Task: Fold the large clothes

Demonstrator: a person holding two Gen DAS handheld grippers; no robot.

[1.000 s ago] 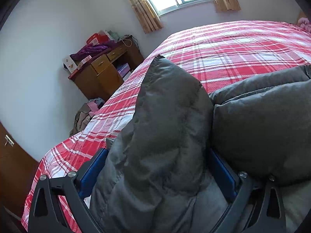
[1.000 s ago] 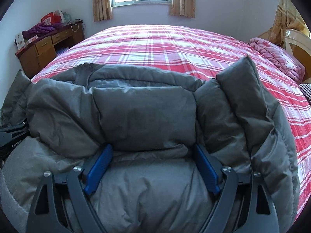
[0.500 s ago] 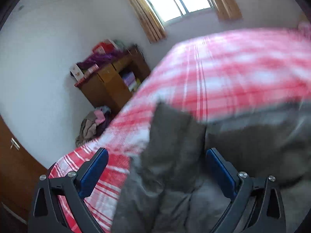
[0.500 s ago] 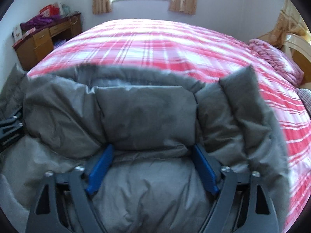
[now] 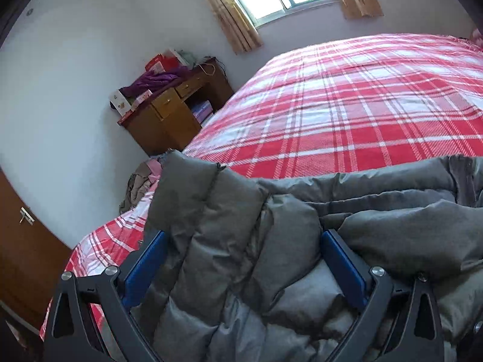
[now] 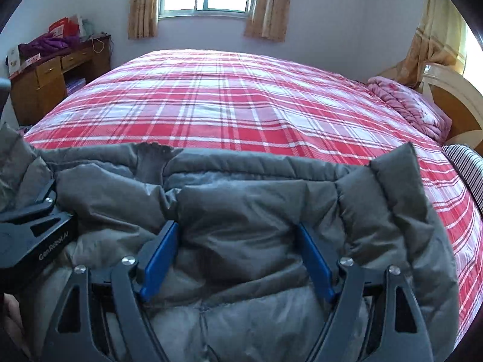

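Note:
A grey puffy jacket (image 5: 241,241) lies bunched on the near part of the red plaid bed (image 5: 347,105). My left gripper (image 5: 243,259) stands open at full width. A quilted fold of the jacket fills the space between its blue pads (image 5: 145,265), and a corner of that fold rises past the left pad. My right gripper (image 6: 238,250) is shut on a thick roll of the jacket (image 6: 241,211), and creases run in to both pad tips. The left gripper's black body (image 6: 33,238) rests on the jacket at the left edge of the right wrist view.
A wooden desk (image 6: 51,75) with purple cloth and boxes stands by the far left wall, with a clothes pile (image 5: 139,184) on the floor near it. A pink blanket (image 6: 410,105) and a headboard (image 6: 446,90) are at the bed's right. A brown door (image 5: 27,241) is at the left.
The left gripper swung along the jacket, and the tall fold between its fingers sank and shifted left, baring more bed. The right jaws narrowed slightly on the roll.

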